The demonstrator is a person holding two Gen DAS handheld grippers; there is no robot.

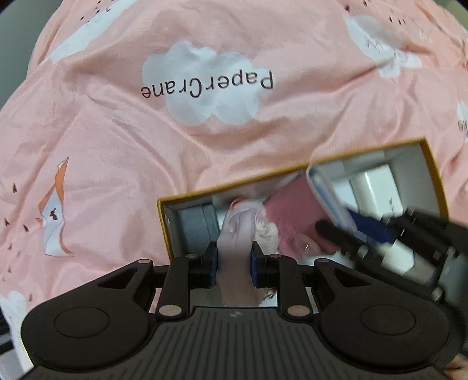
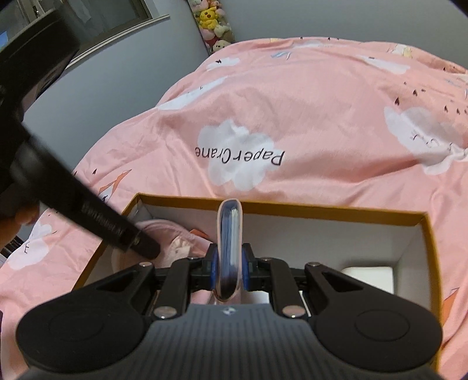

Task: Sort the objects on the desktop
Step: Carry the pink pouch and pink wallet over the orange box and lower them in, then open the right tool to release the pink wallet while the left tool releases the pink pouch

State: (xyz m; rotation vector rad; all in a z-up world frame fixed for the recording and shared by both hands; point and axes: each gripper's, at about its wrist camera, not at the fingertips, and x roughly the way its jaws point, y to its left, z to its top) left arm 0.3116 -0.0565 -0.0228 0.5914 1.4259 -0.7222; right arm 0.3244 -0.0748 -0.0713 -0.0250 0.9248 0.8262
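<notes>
An open box with a mustard rim and white walls lies on a pink bedspread. My left gripper points straight down over the box's left part, shut on a pale pink soft item. My right gripper is shut on a thin flat case with a blue face and a pale pink edge, held edge-on above the box's middle. In the left wrist view that case slants in from the right. A black finger of the left gripper shows in the right wrist view.
Inside the box lie a grey block, a white block and a dark pink flat item. The pink bedspread with white cloud prints surrounds the box. Plush toys sit by a grey wall far behind.
</notes>
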